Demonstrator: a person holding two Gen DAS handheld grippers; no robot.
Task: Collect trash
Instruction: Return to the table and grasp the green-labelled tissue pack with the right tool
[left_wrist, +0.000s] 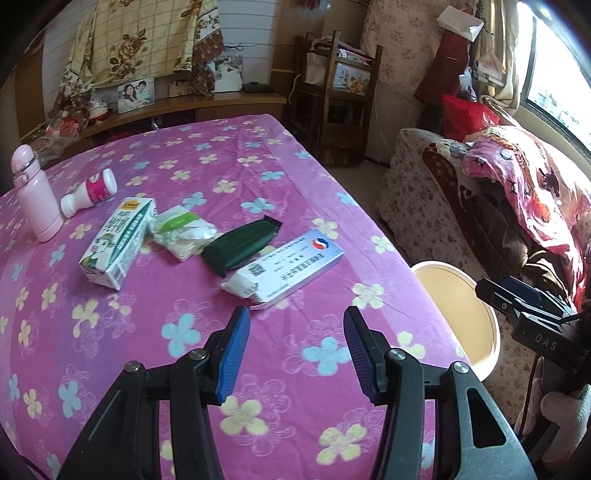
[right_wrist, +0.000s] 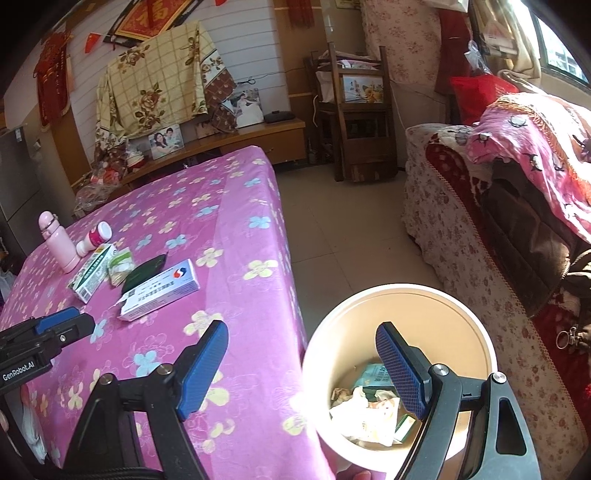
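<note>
My left gripper (left_wrist: 295, 350) hangs wide and empty above the pink tablecloth (left_wrist: 192, 369); my right gripper (right_wrist: 303, 369), likewise wide, hovers at the trash bin (right_wrist: 476, 317), likely as the drop point. Beyond lie the medicine box (left_wrist: 291, 267), dark wrapper (left_wrist: 240, 245) and milk carton (left_wrist: 118, 243), uncollected.

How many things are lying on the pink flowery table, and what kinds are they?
Bottles: 2, the pink flask and the white bottle
Boxes: 2, the green carton and the blue-white box
Packets: 2, the tissue pack and the dark green wrapper
Total: 6
</note>
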